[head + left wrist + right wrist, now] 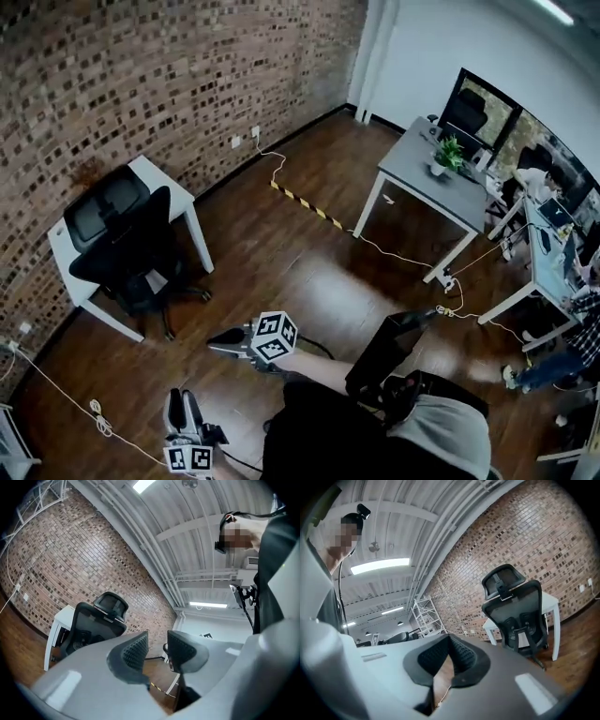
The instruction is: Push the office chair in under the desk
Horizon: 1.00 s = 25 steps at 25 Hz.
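Black office chair [127,239] stands against white desk [183,195] by brick wall [187,75], well apart from both tongs. Left gripper [157,651] jaws slightly apart, empty; right gripper [449,658] jaws pressed together, empty.

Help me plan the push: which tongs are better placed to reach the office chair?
Right, probably. The right tongs sit nearer the office chair than the left tongs and are shut, a blunt tip for pushing. The left stand slightly apart, empty. Neither touches the chair.
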Each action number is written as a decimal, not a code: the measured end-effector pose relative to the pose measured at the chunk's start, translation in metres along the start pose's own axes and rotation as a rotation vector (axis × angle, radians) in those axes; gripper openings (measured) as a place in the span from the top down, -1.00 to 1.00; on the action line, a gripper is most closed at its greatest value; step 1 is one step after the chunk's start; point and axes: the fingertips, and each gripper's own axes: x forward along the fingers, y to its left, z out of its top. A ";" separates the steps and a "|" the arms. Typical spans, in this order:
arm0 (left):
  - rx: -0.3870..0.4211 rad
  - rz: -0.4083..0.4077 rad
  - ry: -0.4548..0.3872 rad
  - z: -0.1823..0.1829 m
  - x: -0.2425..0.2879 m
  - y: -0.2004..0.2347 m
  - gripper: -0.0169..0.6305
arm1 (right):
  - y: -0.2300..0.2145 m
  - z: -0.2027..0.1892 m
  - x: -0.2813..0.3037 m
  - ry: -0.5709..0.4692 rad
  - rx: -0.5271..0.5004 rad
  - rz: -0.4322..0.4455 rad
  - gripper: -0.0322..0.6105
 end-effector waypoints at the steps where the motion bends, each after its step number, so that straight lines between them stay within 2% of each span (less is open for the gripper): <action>1: 0.028 0.001 0.003 0.014 -0.006 -0.017 0.29 | 0.018 0.005 -0.005 -0.011 -0.004 0.008 0.90; 3: 0.065 -0.001 -0.005 0.029 -0.015 -0.034 0.30 | 0.040 0.010 -0.007 -0.029 -0.019 0.029 0.90; 6: 0.015 -0.062 -0.024 0.025 -0.014 -0.051 0.31 | 0.060 0.027 -0.018 -0.066 -0.045 0.057 0.90; 8: 0.030 -0.098 0.007 0.030 -0.011 -0.071 0.31 | 0.080 0.040 -0.031 -0.112 -0.057 0.068 0.90; 11: 0.114 -0.079 0.046 0.053 -0.016 -0.089 0.31 | 0.106 0.053 -0.035 -0.148 -0.050 0.084 0.90; 13: 0.122 -0.041 0.045 0.057 -0.020 -0.083 0.31 | 0.106 0.050 -0.026 -0.139 -0.036 0.092 0.90; 15: 0.111 -0.021 0.036 0.049 -0.019 -0.075 0.31 | 0.095 0.042 -0.017 -0.122 -0.029 0.097 0.90; 18: 0.103 -0.011 0.028 0.018 -0.012 -0.067 0.31 | 0.075 0.026 -0.020 -0.107 -0.036 0.107 0.90; 22: 0.013 -0.057 0.013 -0.026 0.000 -0.069 0.32 | 0.058 0.013 -0.045 -0.116 -0.050 0.095 0.90; 25: 0.018 -0.099 0.023 -0.028 0.018 -0.082 0.33 | 0.053 0.021 -0.061 -0.131 -0.064 0.079 0.90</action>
